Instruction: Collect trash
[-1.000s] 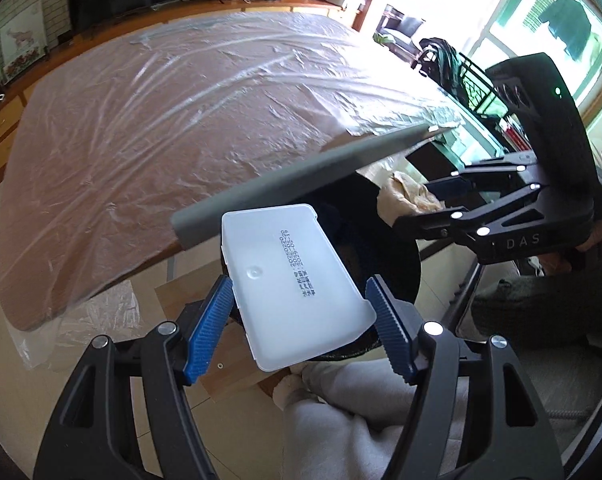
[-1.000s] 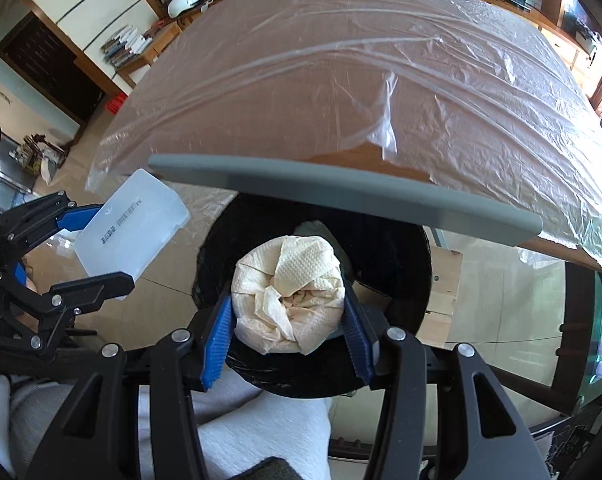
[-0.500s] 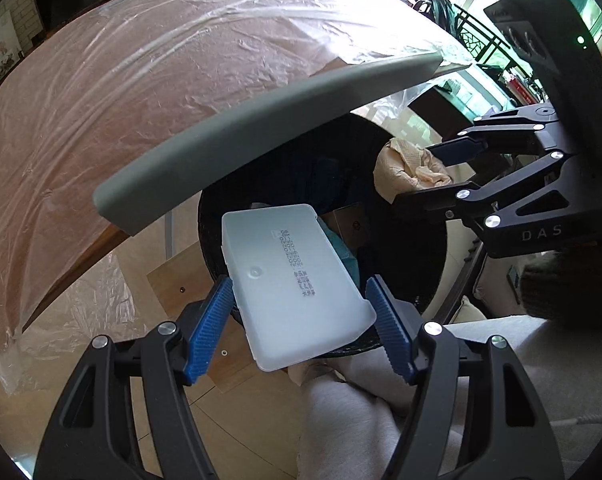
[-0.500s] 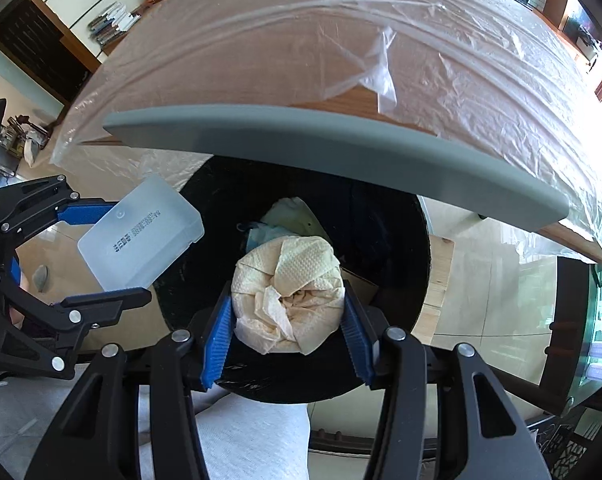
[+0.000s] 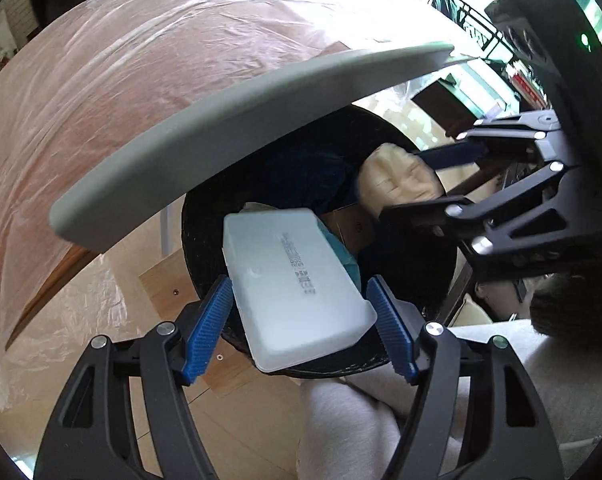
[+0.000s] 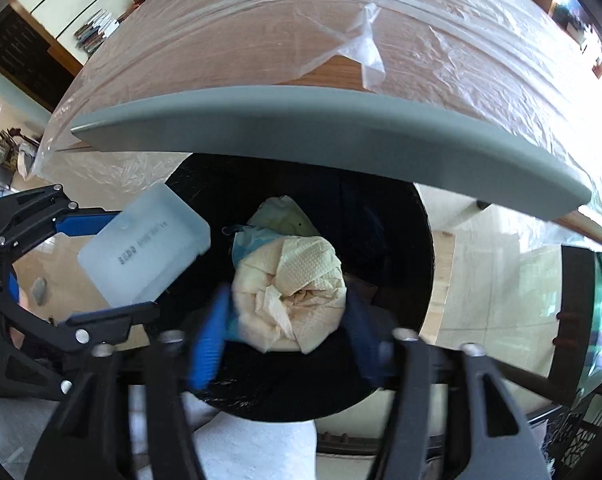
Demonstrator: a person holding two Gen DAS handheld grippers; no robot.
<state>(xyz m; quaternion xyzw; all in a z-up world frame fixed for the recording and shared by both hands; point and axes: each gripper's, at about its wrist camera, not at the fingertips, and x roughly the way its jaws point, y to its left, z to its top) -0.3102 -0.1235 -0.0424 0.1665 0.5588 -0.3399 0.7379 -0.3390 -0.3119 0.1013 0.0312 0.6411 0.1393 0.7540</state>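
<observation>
Plastic film, thin and wrinkled, covers the brown table (image 6: 229,52) beyond both claws, its grey padded edge (image 6: 321,120) arching just over the black trash bin (image 6: 397,216) that sits directly beneath them. Compared with a second ago, both claws have come lower over the bin's round, glossy-lined mouth, and both are now letting go.

The left gripper (image 5: 301,328) has its jaws opening: the blue ribbed pads (image 5: 209,320) stand clear of the white plastic box (image 5: 293,280), a flat, smooth, translucent rectangle with rounded corners and dark print, which tips between them toward the bin.

The right gripper (image 6: 285,340) is also opening, its pads blurred by the motion, where a moment earlier they pinched the crumpled paper towel (image 6: 293,292). That cream, embossed, soft wad now has gaps on either side and hangs between the jaws right above the bin, over teal and pale scraps already inside.

By my reading, both pieces are being dropped in, so this pair is nearly collected.
</observation>
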